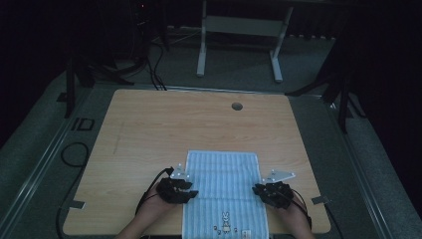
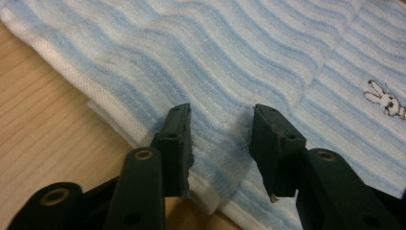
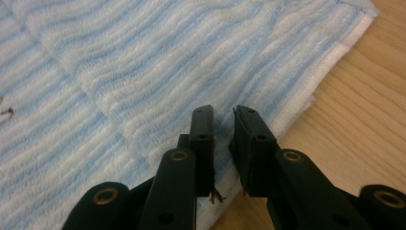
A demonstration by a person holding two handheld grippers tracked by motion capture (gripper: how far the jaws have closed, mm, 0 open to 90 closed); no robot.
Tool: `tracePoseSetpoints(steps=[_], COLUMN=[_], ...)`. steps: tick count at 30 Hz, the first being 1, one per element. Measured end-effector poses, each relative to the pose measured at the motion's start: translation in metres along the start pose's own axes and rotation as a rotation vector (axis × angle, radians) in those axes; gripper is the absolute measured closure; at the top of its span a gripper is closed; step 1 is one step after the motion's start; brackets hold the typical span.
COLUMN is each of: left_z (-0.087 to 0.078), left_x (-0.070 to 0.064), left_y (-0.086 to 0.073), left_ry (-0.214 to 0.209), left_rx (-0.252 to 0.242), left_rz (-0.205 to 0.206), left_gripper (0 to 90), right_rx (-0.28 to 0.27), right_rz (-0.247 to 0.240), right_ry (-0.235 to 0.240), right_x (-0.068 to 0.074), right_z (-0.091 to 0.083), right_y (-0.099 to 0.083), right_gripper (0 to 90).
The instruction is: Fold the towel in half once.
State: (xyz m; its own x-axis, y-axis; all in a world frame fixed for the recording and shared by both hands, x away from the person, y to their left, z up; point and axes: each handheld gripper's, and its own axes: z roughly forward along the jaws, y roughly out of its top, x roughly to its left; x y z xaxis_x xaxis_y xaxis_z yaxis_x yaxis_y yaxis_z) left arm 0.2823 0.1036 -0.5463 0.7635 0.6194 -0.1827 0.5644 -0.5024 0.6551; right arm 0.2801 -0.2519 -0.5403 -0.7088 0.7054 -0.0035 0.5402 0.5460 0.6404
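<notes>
Both grippers at the edges of a blue striped towel (image 1: 225,191).

Left gripper (image 2: 221,136): jaws apart over the folded edge, embroidered rabbit (image 2: 385,99) beyond. Right gripper (image 3: 223,132): jaws nearly together astride the hem. Bare wooden table (image 1: 164,124) ahead.

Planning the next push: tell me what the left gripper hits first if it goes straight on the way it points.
The blue-striped towel. The left gripper stands open over the towel's near edge, jaws aimed across the cloth, so it would likely meet the folded fabric right ahead. Whether the tips already touch it is unclear.
</notes>
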Motion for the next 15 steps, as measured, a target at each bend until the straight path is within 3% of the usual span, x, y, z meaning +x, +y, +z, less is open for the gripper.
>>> tracePoseSetpoints(steps=[5, 9, 15], left_z=[0.003, 0.007, 0.012], left_x=[0.009, 0.016, 0.026], left_y=[0.005, 0.01, 0.021], left_ry=[-0.001, 0.029, 0.055], left_rx=[-0.004, -0.014, 0.001], left_rz=[-0.004, -0.003, -0.006], left_gripper=[62.1, 62.1, 62.1], right_rx=[0.0, -0.002, 0.003], right_rz=[-0.007, 0.014, 0.003], right_ry=[-0.001, 0.004, -0.01], right_x=[-0.007, -0.014, -0.025], right_z=[0.005, 0.01, 0.02], right_y=[0.006, 0.011, 0.024], right_gripper=[77.8, 77.8, 77.8])
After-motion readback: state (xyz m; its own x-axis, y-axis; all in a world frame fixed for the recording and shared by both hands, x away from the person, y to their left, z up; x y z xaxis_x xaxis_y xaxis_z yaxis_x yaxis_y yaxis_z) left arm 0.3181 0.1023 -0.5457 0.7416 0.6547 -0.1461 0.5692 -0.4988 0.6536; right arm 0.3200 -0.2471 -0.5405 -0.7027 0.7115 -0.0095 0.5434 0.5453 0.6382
